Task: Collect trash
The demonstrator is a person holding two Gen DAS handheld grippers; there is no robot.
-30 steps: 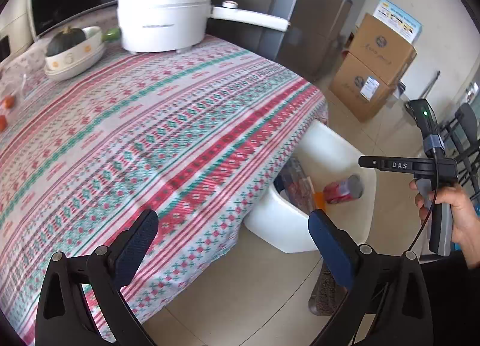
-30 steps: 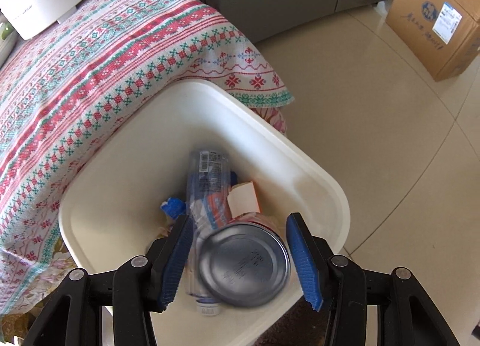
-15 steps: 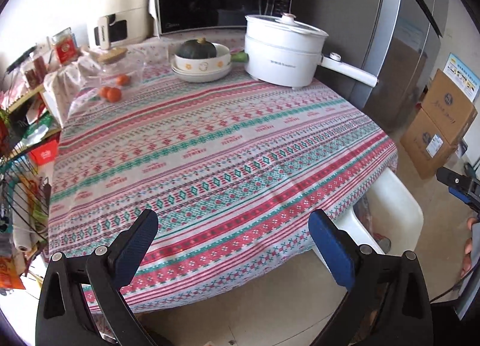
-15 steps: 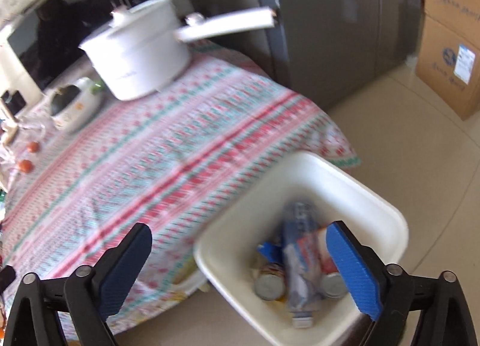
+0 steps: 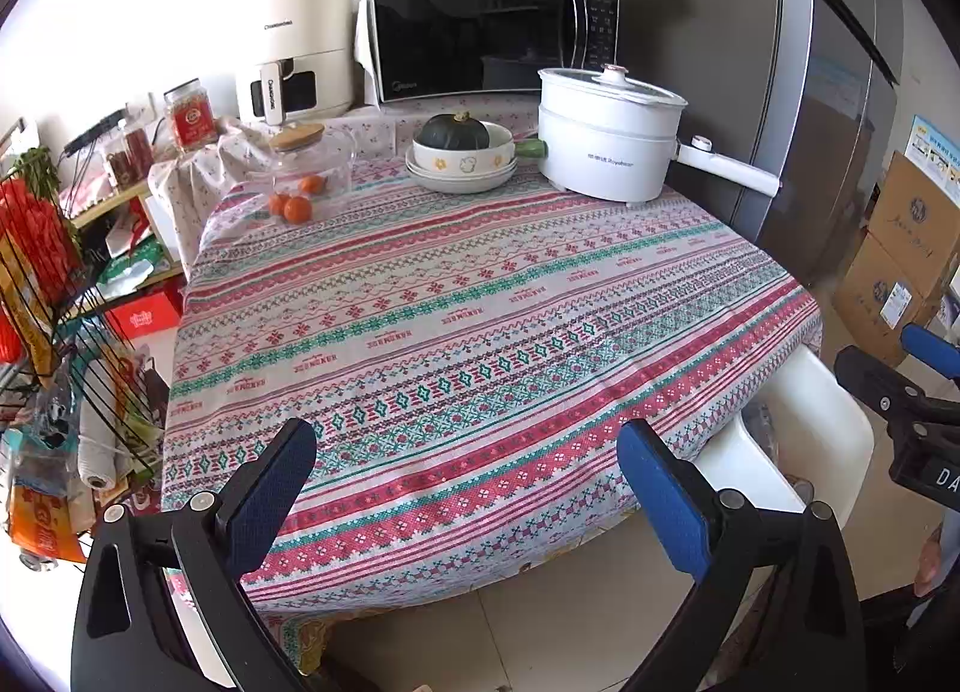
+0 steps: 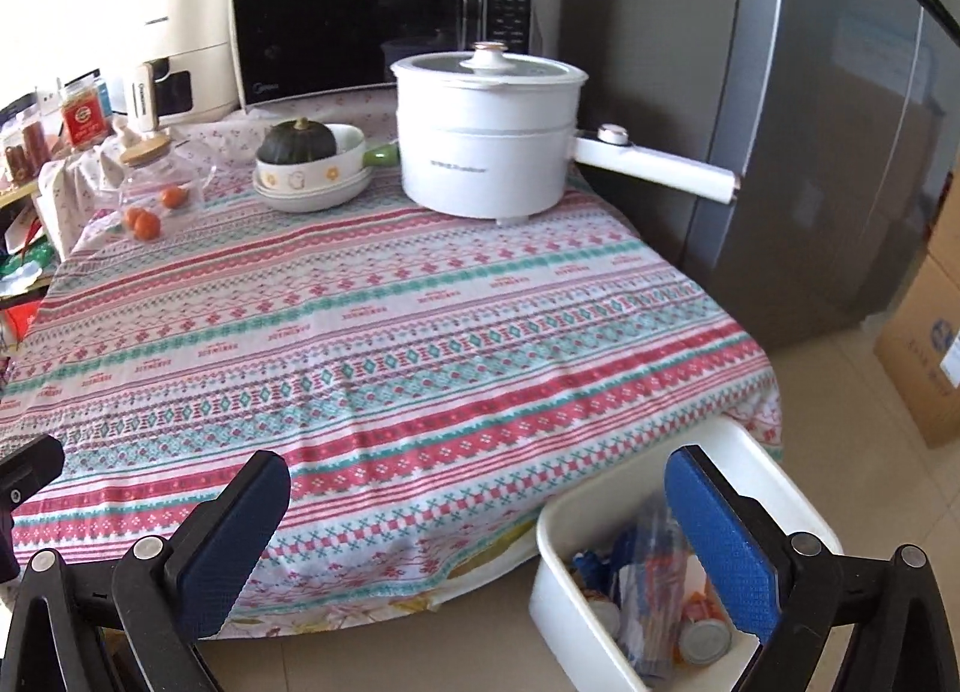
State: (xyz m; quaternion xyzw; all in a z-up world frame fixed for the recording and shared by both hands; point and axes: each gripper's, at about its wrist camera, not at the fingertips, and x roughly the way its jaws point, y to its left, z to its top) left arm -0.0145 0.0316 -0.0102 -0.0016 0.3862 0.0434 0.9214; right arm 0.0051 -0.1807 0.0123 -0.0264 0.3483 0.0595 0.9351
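– What's the tablecloth (image 5: 480, 320) ahead of the jaws made of?
– Woven cloth, matt, with a fine stitched-looking pattern. The pot (image 6: 486, 134) beyond it is glossy white plastic or enamel; I can't tell which.
– And the bin (image 6: 576, 620) under the right jaw of the right gripper (image 6: 480, 536)?
– Smooth white plastic, slightly shiny. Inside, cans (image 6: 705, 641) with dull metal ends and crinkly glossy wrappers (image 6: 651, 584).
– The finger pads (image 5: 660, 494)?
– Blue, rough and grippy, on matt black plastic. Far beyond, the fridge (image 5: 834, 92) is brushed grey metal, the boxes (image 5: 900, 266) plain cardboard
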